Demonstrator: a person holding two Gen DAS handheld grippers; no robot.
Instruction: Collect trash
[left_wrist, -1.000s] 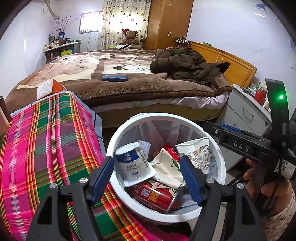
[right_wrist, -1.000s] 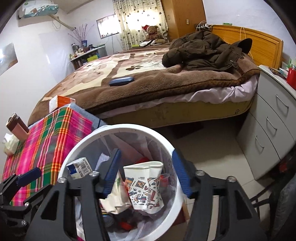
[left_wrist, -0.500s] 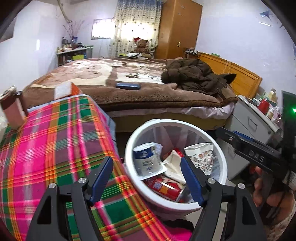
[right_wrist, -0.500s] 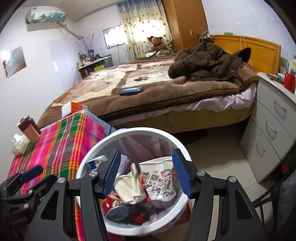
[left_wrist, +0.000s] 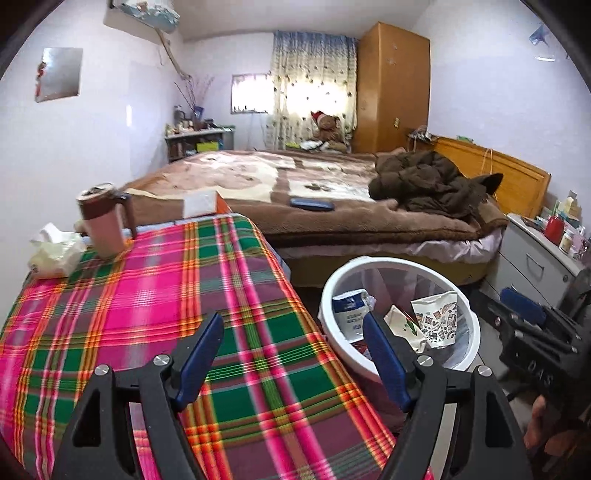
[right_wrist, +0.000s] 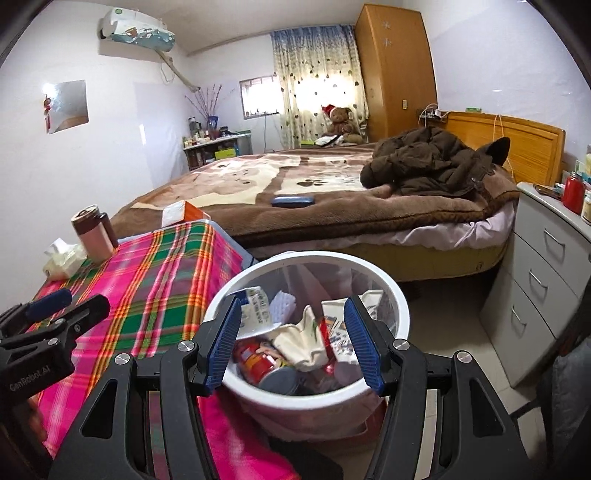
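A white trash bin (left_wrist: 469, 321) (right_wrist: 399, 295) stands on the floor between the plaid table and the bed. It holds a milk carton (left_wrist: 349, 312), crumpled paper wrappers (right_wrist: 303, 339), a printed paper cup (left_wrist: 437, 321) and a red can (right_wrist: 255, 360). My left gripper (left_wrist: 293, 352) is open and empty above the plaid tablecloth (left_wrist: 147, 314), left of the bin. My right gripper (right_wrist: 293, 341) is open and empty, above the bin's near side. Each gripper shows at the edge of the other's view.
On the table's far end stand a brown and pink mug (left_wrist: 103, 221), a tissue pack (left_wrist: 55, 254) and an orange and white box (left_wrist: 205, 203). A bed (left_wrist: 332, 206) with a dark jacket (left_wrist: 428, 184) lies behind. A grey drawer unit (right_wrist: 535, 273) stands right.
Both grippers have drawn back and up from the bin. The left one has swung left over the table, bringing the mug and tissue pack into view. The trash stays in the bin.
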